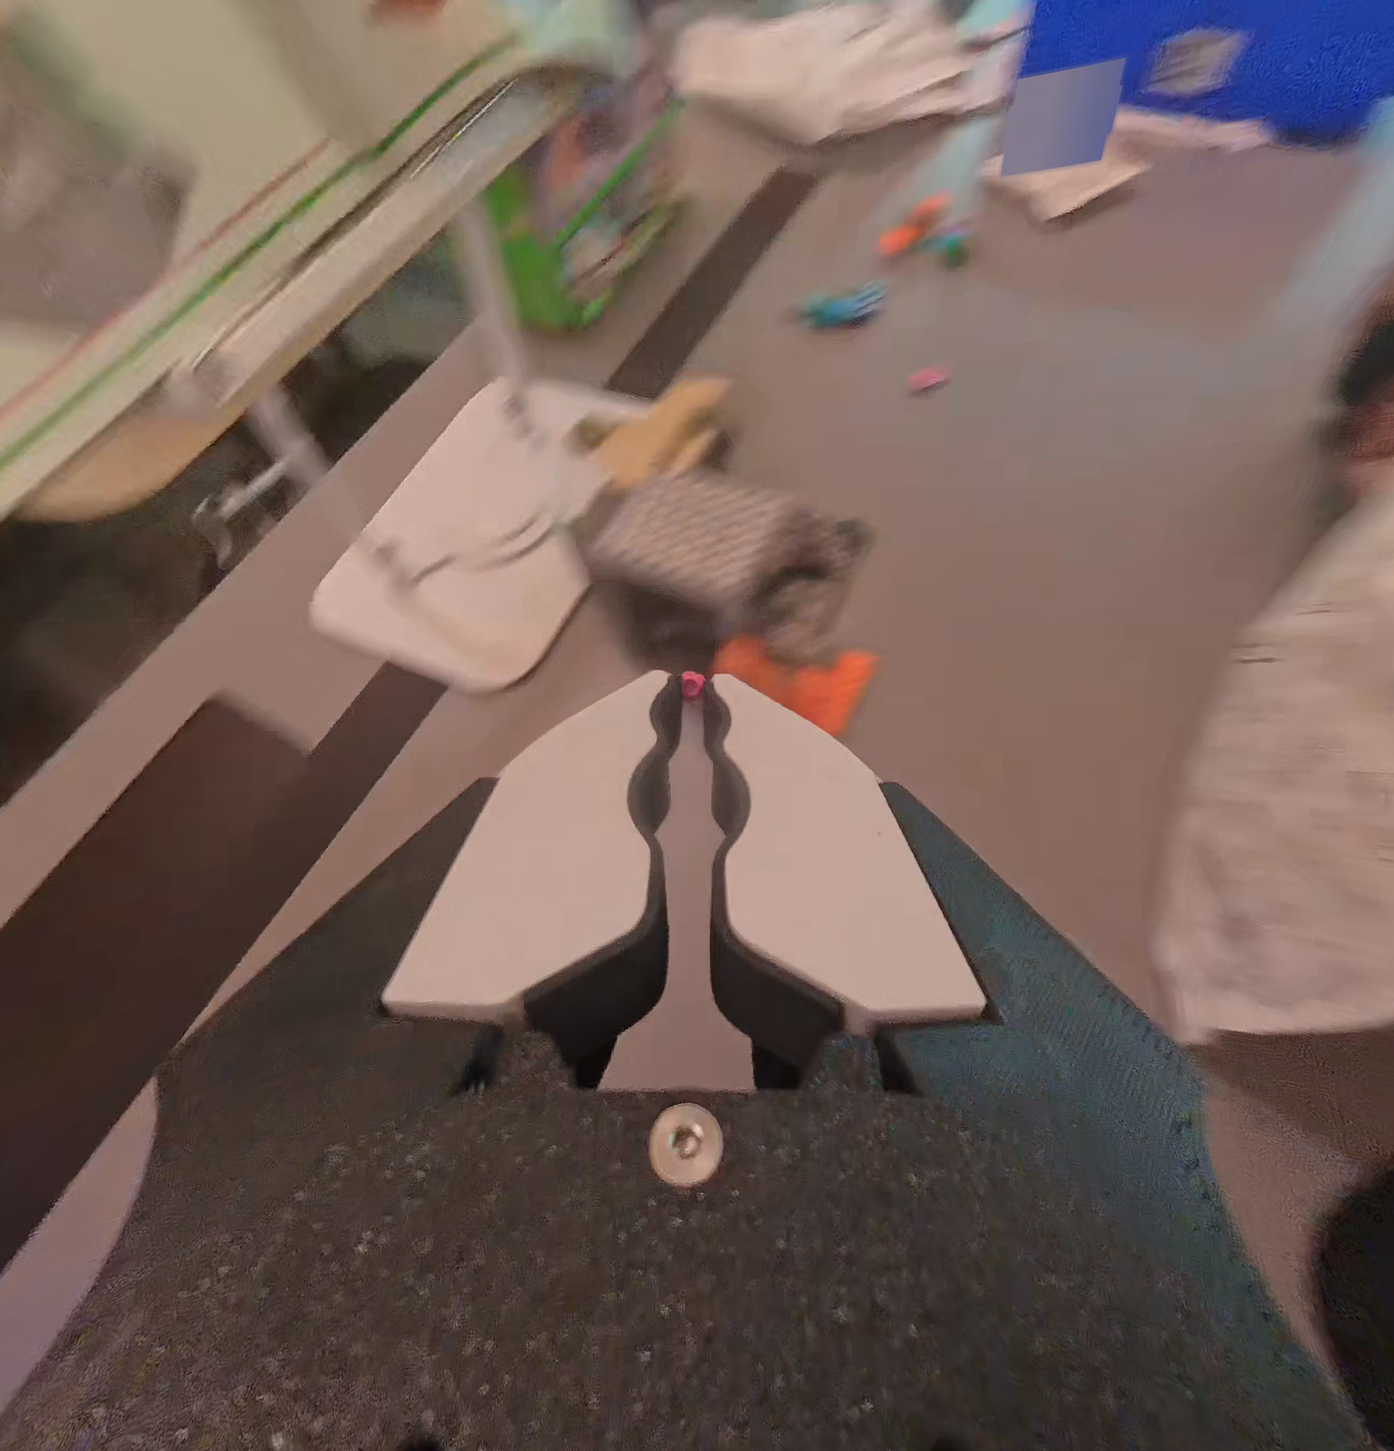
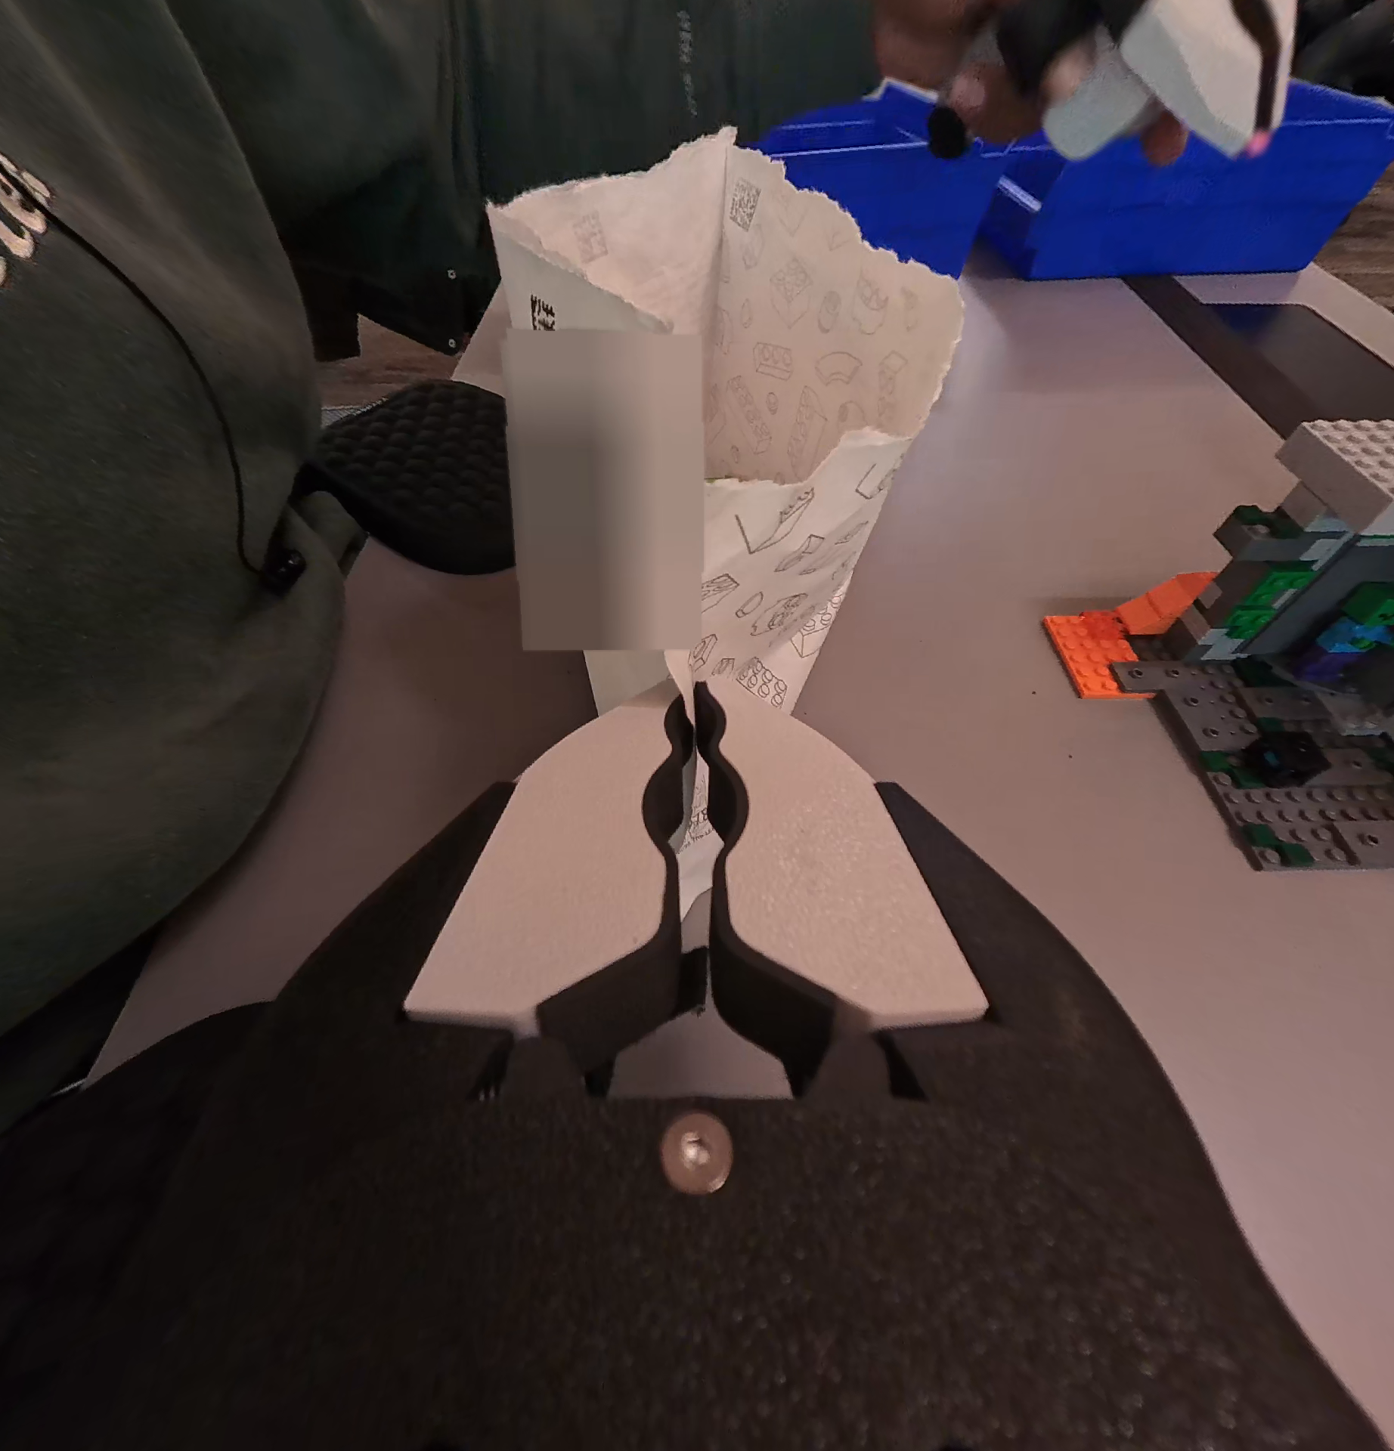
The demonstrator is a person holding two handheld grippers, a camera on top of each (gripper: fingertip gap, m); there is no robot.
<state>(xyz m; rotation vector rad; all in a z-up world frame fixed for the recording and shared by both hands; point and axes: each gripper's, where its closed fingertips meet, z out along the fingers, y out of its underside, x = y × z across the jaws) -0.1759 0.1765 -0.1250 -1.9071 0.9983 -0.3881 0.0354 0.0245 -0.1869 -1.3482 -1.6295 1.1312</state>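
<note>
Left gripper (image 1: pixel 692 691): fingers (image 1: pixel 600 785) nearly closed, tips pinching a tiny pink piece (image 1: pixel 692 686) between them, held in the air above the grey worktop (image 1: pixel 1031 550). Piece too small and the view too blurred to tell its long axis or heading. Just beyond the tips, blurred: an orange plate (image 1: pixel 819 683), a dark studded build (image 1: pixel 702 542), a white sheet (image 1: pixel 458 565) lying flat to the left. Farther off, scattered small pieces, orange (image 1: pixel 914 228), teal (image 1: pixel 843 306) and pink (image 1: pixel 928 380).

Right gripper (image 2: pixel 698 699): fingers (image 2: pixel 796 824) pressed together on the lower edge of a white paper bag (image 2: pixel 819 377), the thin paper clamped between the dark inner pads. Bag standing upright over the worktop (image 2: pixel 1071 392), long axis vertical, torn open mouth pointing up and away from the fingers, printed all over with line drawings of bricks. Inside of the bag mostly hidden; a faint green trace at the inner fold, contents not to be told. To the right, well apart from the bag, a brick model (image 2: pixel 1322 628) on a grey base with an orange plate (image 2: pixel 1094 644) at its near corner. Behind the bag, two blue bins (image 2: pixel 1149 212) side by side, contents hidden. Above the bins, the other gripper (image 2: pixel 1173 78) in a person's hand, blurred. At left, a person's dark green garment (image 2: pixel 128 471).
</note>
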